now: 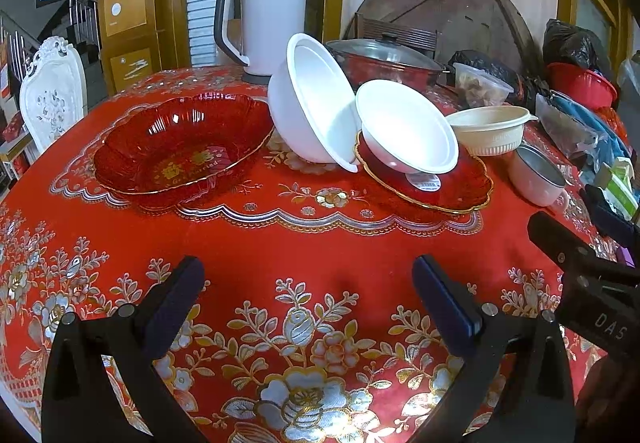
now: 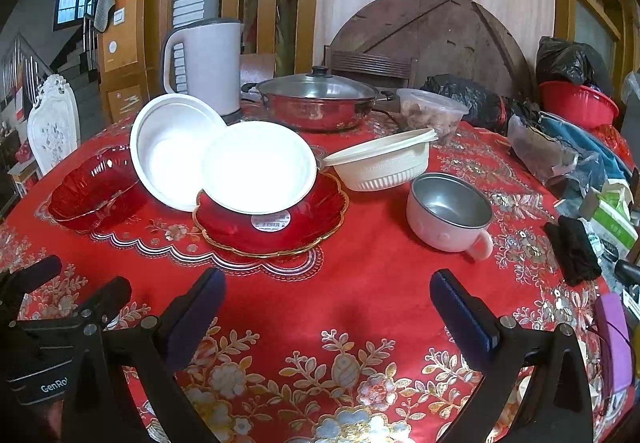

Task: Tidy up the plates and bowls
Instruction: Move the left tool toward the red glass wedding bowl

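On the red floral tablecloth a red glass bowl (image 1: 180, 147) (image 2: 96, 187) sits at the left. A large white bowl (image 1: 308, 103) (image 2: 172, 155) leans tilted on its side against a smaller white bowl (image 1: 404, 127) (image 2: 260, 167). The smaller bowl rests tilted on a red gold-rimmed plate (image 1: 452, 191) (image 2: 296, 231). Right of these stand a cream ribbed bowl (image 1: 492, 129) (image 2: 384, 163) and a pink metal-lined cup (image 1: 536, 175) (image 2: 448, 211). My left gripper (image 1: 306, 275) (image 2: 86, 275) and right gripper (image 2: 328, 281) (image 1: 568, 211) hover open and empty, side by side, nearer than the dishes.
A white kettle (image 1: 268, 23) (image 2: 204, 67) and a lidded steel pot (image 1: 384, 59) (image 2: 320, 103) stand at the back. A clear food tub (image 2: 432, 111), black bags, a red basin (image 2: 576, 103) and cartons crowd the right side. A white chair (image 1: 52, 99) stands at the left.
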The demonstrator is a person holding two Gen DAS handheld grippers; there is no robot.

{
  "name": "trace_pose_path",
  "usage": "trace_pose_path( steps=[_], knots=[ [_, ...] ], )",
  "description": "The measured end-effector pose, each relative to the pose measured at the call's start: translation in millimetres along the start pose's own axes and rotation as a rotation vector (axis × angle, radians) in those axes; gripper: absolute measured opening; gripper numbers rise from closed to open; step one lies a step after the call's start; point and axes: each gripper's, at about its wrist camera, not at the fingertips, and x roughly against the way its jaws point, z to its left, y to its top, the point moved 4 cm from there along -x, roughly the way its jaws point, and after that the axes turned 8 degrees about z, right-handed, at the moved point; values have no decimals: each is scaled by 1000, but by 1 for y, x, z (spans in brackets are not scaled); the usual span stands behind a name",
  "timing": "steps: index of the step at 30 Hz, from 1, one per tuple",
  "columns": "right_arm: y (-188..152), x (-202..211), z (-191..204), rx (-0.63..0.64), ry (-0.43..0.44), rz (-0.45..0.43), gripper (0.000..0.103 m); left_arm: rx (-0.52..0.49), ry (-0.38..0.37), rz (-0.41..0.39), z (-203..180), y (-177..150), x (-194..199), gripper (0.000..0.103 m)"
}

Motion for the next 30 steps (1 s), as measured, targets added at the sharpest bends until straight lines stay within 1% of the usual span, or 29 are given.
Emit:
trace_pose_path(
  steps=[4, 7, 11, 15, 19, 23, 27, 30],
  knots=[
    [1, 0, 3, 3, 6, -1, 103, -4, 3, 6, 1, 0, 1, 103],
    [1, 1, 7, 8, 9, 1, 103, -4, 4, -7, 2, 0, 2, 103],
    [2, 3, 15, 22, 13, -2, 103, 0, 15, 27, 7, 1, 1, 103],
    [5, 2, 24, 36, 27, 2, 103, 5, 32, 44, 16, 2, 1, 103],
    [11, 2, 38, 61, 46, 2, 103, 16, 44, 49, 28, 4, 3, 103],
    [18, 5, 51, 94, 48, -10, 103, 33, 61, 28, 41, 8, 4, 103],
    [23, 7, 64, 116, 74, -13, 103, 52, 78, 25, 56, 11, 4, 103],
    [27, 5, 76, 132, 92, -8, 103, 53, 108, 25, 68, 15, 5, 103]
  ],
)
